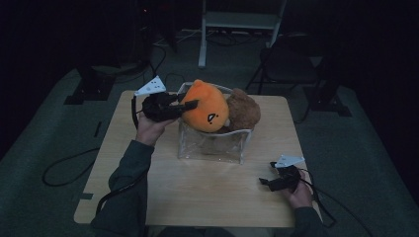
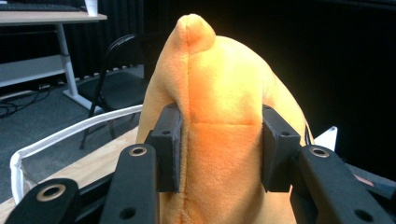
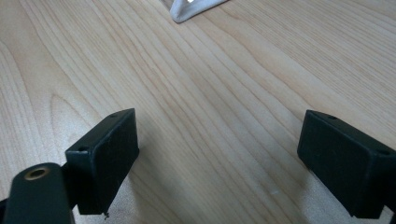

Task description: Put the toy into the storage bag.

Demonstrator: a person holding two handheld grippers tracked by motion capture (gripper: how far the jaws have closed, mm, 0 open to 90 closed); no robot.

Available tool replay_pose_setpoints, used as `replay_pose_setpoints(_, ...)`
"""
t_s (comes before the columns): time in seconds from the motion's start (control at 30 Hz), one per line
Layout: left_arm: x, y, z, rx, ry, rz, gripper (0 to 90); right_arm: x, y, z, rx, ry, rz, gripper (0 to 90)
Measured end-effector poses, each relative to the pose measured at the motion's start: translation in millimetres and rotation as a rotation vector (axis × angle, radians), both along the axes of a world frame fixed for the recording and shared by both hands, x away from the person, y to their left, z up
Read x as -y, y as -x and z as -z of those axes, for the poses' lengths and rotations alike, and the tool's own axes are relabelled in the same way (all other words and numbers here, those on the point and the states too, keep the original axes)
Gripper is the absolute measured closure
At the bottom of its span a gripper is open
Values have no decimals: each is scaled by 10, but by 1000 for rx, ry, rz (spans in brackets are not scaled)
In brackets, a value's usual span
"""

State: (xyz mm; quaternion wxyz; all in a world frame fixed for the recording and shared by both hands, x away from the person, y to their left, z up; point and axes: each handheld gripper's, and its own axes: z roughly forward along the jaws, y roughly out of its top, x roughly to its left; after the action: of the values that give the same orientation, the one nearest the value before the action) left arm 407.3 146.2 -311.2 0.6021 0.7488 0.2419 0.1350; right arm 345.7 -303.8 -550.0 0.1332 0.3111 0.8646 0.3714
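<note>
An orange plush toy (image 1: 207, 106) with a small black face mark sits in the top of a clear plastic bag (image 1: 212, 145) with white trim, beside a brown plush toy (image 1: 244, 111). My left gripper (image 1: 190, 104) reaches in from the left and is shut on the orange plush (image 2: 219, 130); both pads press into its sides in the left gripper view. My right gripper (image 1: 264, 181) rests low at the table's front right. Its jaws stand wide apart over bare wood (image 3: 219, 154), with nothing between them.
The wooden table (image 1: 148, 187) stands on grey carpet. The bag's white corner (image 3: 187, 9) lies just ahead of the right gripper. A folding chair (image 1: 289, 64) and a white desk frame (image 1: 237, 22) stand behind the table. Cables trail over the floor at the left.
</note>
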Motion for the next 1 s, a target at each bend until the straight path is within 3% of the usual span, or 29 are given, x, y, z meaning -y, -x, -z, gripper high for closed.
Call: replay_pose_setpoints(1.0, 28, -86, 78, 13, -63, -56, 579, 1, -1, 1, 2, 0, -1, 117)
